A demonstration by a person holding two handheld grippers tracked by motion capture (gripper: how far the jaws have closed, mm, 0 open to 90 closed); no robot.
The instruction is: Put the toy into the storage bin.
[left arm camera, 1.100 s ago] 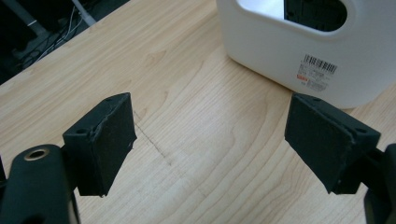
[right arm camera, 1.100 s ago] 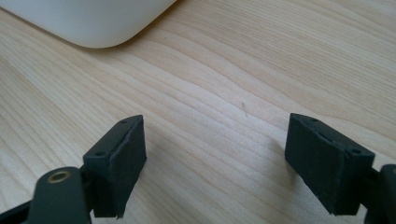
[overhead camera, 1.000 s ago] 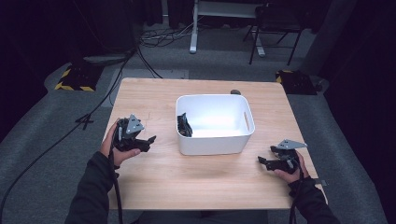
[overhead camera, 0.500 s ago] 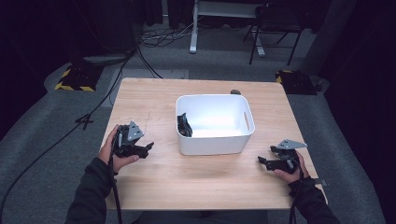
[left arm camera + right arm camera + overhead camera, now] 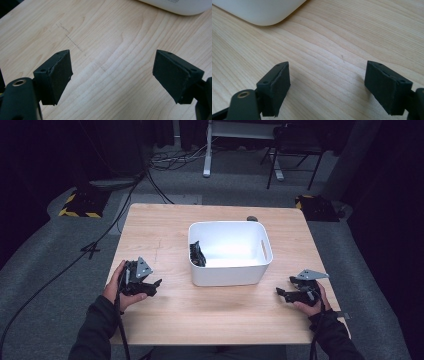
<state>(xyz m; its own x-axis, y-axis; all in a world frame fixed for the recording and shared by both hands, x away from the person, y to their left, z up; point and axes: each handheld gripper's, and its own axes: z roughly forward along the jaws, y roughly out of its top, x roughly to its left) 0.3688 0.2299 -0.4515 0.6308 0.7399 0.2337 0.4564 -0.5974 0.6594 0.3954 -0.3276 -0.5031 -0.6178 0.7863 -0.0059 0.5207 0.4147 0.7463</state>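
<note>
A: Left side first, quick. What's there?

B: Left gripper [image 5: 156, 286] low over the wooden table [image 5: 165, 227], held in the person's left hand [image 5: 116, 289], grey three-cornered plate [image 5: 144, 268] on top. Cable [image 5: 121, 335] trails back along the sleeve. In the left gripper view its jaws stand wide apart, bare wood between them, nothing held.

A: Anything on the wood there?

B: Faint pencil-like marks [image 5: 68, 37] on the grain ahead of the jaws. A bit of the white bin's [image 5: 175, 6] rounded wall at the top edge of that view.

A: Middle?

B: White bin [image 5: 260, 270] mid-table, towards the far half, open top, slot handle on its right wall. A dark object [image 5: 197, 254] leans against the inside of the left wall. Can't tell what it is, too small. A small dark thing [image 5: 251, 218] sits at the table's far edge just behind the bin, also unclear.

A: Right?

B: Right gripper [image 5: 280, 292] near the table's front right, in the right hand [image 5: 311, 301], pointing left towards the bin, well apart from it. In the right gripper view [image 5: 327, 87] the jaws are spread wide, empty, only wood between. Bin corner [image 5: 259, 12] shows top left there.

A: Grippers touching the bin?

B: No, both apart from it, one each side.
</note>
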